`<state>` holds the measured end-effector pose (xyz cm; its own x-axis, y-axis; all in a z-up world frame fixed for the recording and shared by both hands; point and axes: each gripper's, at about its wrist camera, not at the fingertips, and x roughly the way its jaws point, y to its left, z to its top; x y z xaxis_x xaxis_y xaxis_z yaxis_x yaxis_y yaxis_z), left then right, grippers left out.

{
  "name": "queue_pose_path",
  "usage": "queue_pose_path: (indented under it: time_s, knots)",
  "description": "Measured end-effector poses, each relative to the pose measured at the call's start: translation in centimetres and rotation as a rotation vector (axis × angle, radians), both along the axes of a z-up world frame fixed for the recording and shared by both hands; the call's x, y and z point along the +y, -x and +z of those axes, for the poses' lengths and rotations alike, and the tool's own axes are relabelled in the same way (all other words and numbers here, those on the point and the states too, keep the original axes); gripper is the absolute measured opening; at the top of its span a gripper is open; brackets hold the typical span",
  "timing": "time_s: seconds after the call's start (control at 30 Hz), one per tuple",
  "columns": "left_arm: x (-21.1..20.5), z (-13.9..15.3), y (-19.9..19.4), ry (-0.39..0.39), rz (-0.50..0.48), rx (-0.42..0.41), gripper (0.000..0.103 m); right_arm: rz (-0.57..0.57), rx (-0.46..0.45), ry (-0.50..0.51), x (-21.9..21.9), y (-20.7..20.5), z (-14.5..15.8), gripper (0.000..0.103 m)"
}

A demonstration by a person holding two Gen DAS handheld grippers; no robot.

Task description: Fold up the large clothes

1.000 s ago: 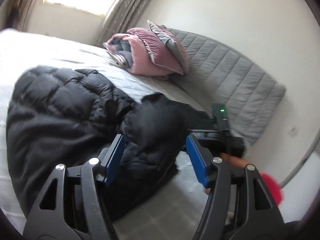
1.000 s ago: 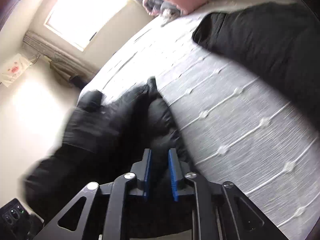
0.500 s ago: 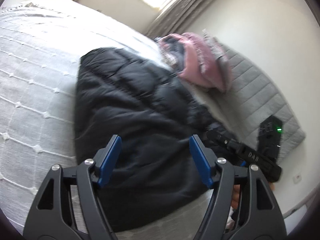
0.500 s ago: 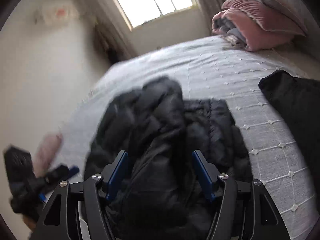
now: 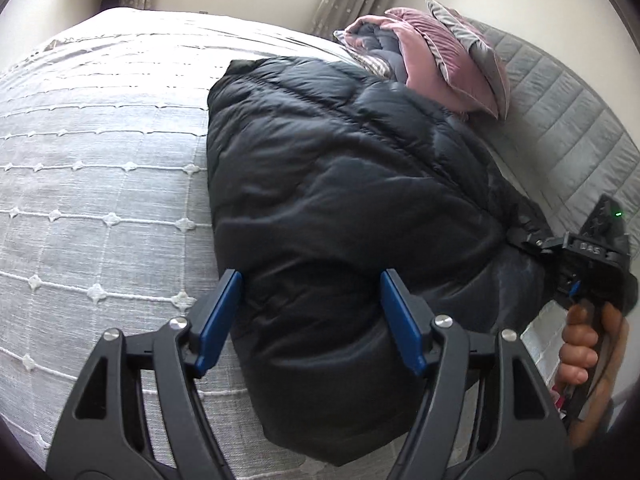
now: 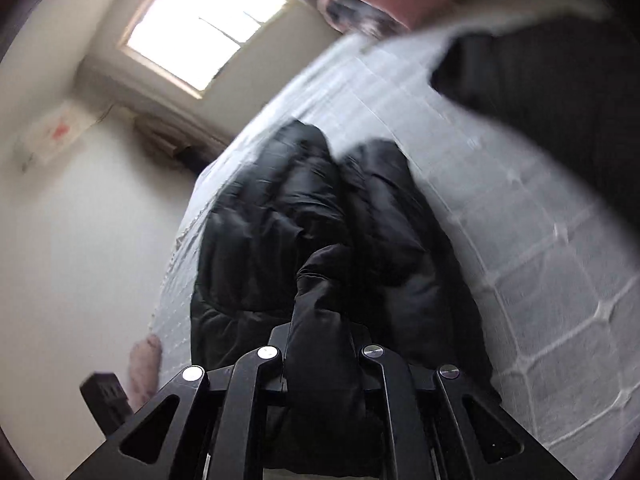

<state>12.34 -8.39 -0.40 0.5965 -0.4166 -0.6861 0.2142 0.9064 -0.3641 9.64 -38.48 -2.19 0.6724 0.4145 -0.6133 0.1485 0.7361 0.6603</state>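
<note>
Your left gripper (image 5: pixel 312 320): jaws spread wide, straddling the coat's near edge, pads clear of it
Your right gripper (image 6: pixel 320 344): jaws closing, a fold of coat bunched between them, pads hidden
Coat (image 5: pixel 344 184): one black puffer, on the bed (image 5: pixel 100 184)
Pillows (image 5: pixel 444 64): two visible, stacked beyond
Right view: blurred, a second dark shape unclear

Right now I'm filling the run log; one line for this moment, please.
black puffer jacket on bed | left gripper open | right gripper closing on jacket fold
</note>
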Motion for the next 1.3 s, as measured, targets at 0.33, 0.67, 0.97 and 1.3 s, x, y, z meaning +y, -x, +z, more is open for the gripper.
queue_pose_path:
  time_s: [0.33, 0.67, 0.97, 1.3]
  knots:
    - [0.5, -1.2, -0.1, -0.005, -0.015, 0.055, 0.074, 0.009, 0.135, 0.121, 0.9, -0.8, -3.1, 0.013]
    - [2.2, 0.6, -0.3, -0.003, 0.014, 0.011, 0.074, -0.076, 0.053, 0.338, 0.8, 0.7, 1.4, 0.059]
    - [1.9, 3.1, -4.0, -0.03, 0.102, -0.027, 0.067, -0.025, -0.228, 0.601, 7.4, 0.3, 8.2, 0.052]
    - [-3.3, 3.1, -9.6, -0.101, -0.012, -0.022, 0.061, 0.179, -0.169, 0.726, 13.6, -8.4, 5.4, 0.034]
